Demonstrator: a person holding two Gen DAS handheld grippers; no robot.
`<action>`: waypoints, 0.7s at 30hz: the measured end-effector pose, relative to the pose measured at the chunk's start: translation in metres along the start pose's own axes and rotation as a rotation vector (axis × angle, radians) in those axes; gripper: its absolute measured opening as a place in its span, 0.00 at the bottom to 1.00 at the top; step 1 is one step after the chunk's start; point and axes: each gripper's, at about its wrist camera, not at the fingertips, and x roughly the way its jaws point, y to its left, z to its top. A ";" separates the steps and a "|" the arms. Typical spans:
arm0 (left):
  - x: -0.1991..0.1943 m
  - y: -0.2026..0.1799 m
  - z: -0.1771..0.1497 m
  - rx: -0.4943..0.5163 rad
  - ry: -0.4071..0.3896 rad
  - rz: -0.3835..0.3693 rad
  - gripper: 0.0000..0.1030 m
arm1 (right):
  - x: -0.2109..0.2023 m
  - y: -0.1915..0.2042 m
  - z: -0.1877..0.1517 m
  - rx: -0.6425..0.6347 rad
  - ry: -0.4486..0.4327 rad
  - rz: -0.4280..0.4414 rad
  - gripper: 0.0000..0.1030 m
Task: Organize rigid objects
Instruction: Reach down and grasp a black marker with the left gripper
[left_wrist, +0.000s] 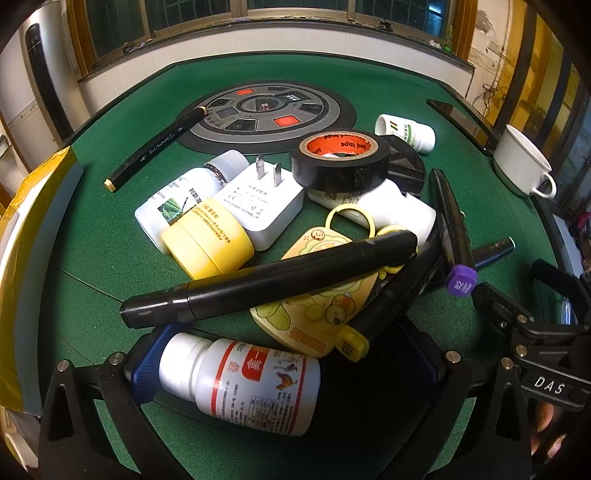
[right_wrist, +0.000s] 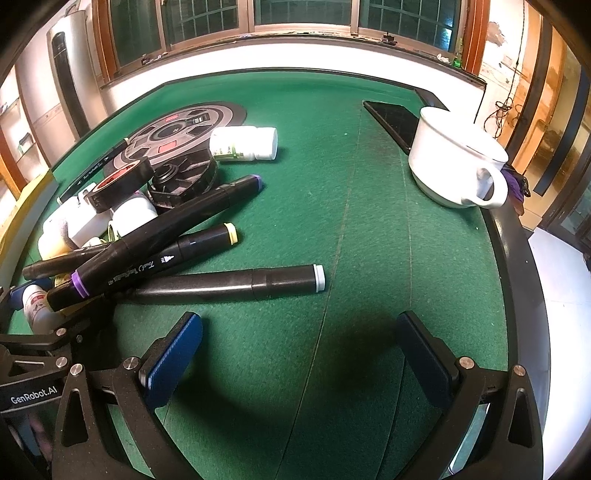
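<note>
Left gripper (left_wrist: 284, 373) is straddling a white bottle with a red label (left_wrist: 240, 380), its blue pads spread wide at either side; whether they are touching it is unclear. Just beyond, a black marker (left_wrist: 269, 277) is lying across a yellow cartoon tag (left_wrist: 317, 291). Right gripper (right_wrist: 295, 350) is hanging open over bare green felt (right_wrist: 369, 240), near a grey-capped marker (right_wrist: 229, 284). A white cup (right_wrist: 458, 162) is sitting well apart.
</note>
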 end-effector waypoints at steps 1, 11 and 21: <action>-0.002 0.002 -0.001 0.001 0.007 0.003 1.00 | 0.000 0.000 0.000 -0.003 0.001 0.002 0.99; -0.096 0.049 0.019 0.111 -0.106 0.048 0.90 | -0.001 0.002 -0.002 -0.026 0.009 0.017 0.99; -0.023 0.119 0.142 0.077 0.064 0.014 0.54 | -0.001 0.004 -0.002 -0.037 0.014 0.023 0.99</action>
